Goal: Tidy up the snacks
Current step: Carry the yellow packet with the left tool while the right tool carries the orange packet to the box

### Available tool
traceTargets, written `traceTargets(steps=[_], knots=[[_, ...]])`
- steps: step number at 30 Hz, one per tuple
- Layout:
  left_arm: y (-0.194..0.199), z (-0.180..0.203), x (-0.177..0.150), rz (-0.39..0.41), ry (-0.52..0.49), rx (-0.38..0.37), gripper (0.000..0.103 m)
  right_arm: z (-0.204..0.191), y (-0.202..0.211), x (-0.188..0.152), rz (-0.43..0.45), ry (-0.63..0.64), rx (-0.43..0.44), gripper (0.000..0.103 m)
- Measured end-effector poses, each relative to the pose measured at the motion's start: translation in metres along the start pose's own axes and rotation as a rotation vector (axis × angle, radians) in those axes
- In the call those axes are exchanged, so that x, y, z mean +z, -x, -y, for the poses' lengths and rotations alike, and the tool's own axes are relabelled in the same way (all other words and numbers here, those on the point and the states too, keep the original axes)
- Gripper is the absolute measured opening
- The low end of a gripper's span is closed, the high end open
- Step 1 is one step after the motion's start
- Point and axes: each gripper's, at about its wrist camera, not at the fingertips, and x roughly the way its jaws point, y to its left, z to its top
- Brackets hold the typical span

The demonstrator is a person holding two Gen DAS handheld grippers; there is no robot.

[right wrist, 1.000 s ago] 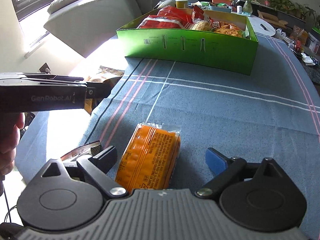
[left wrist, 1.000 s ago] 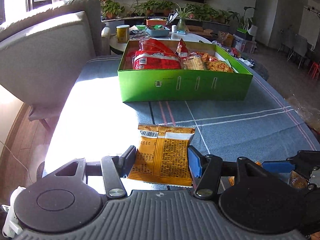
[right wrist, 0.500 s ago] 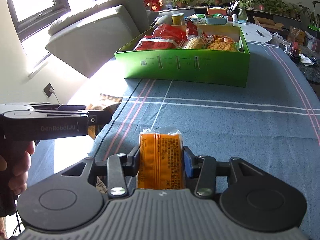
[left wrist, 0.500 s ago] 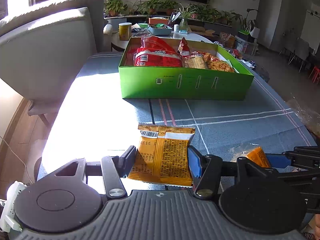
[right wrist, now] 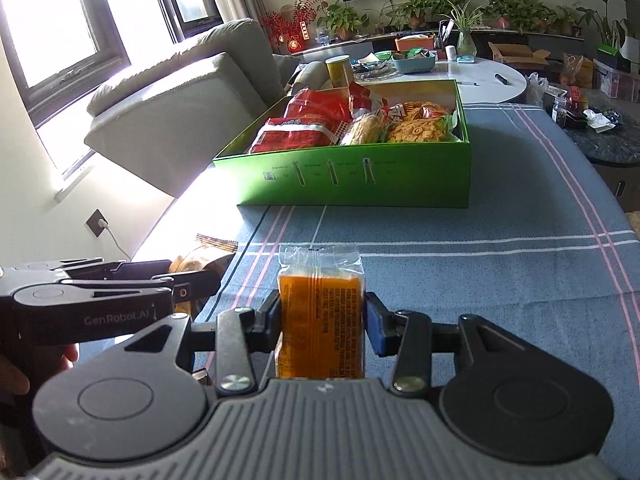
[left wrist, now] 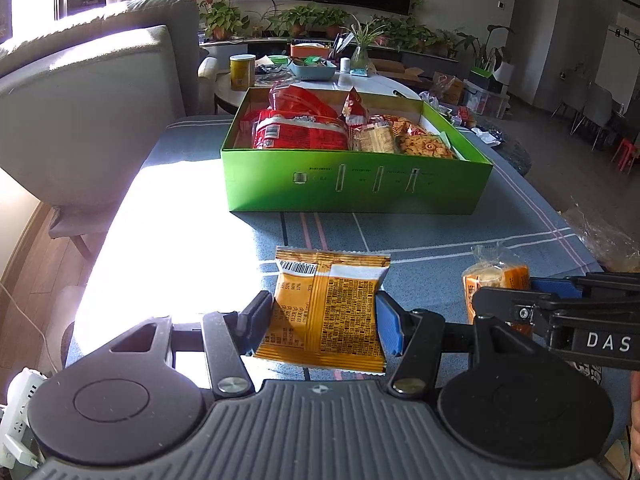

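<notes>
My left gripper (left wrist: 323, 322) is shut on a flat yellow-orange snack packet (left wrist: 326, 308), barcode side up, held above the blue tablecloth. My right gripper (right wrist: 323, 322) is shut on an orange cracker pack in clear wrap (right wrist: 322, 312), lifted off the cloth. That same cracker pack (left wrist: 496, 280) shows at the right of the left wrist view, and the left gripper's packet (right wrist: 200, 258) peeks out at the left of the right wrist view. Ahead stands the open green box (left wrist: 356, 188) (right wrist: 352, 184), holding red bags, crackers and ring snacks.
A grey armchair (left wrist: 80, 92) stands left of the table. Behind the box is a white round table (right wrist: 480, 76) with a yellow can, a basket and a vase. A crinkled clear bag (left wrist: 608, 240) lies at the table's right edge. A hand (right wrist: 24, 364) holds the left gripper.
My right gripper closed on the orange cracker pack, which lay loose on the cloth, and lifted it. The left gripper kept its hold on the yellow packet and hardly moved.
</notes>
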Motion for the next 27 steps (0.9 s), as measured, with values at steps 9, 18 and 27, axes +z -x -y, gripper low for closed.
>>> traceTargets(steps=[9, 18, 27], knots=[[0.003, 0.009, 0.008, 0.016, -0.018, -0.006, 0.052, 0.009, 0.009, 0.015, 0.056, -0.046, 0.012, 0.083], [0.002, 0.022, 0.022, 0.042, -0.052, -0.019, 0.052, 0.019, 0.015, 0.034, 0.109, -0.061, 0.014, 0.083], [-0.008, 0.038, 0.047, 0.074, -0.089, -0.038, 0.052, 0.030, 0.012, 0.060, 0.156, -0.071, 0.017, 0.083]])
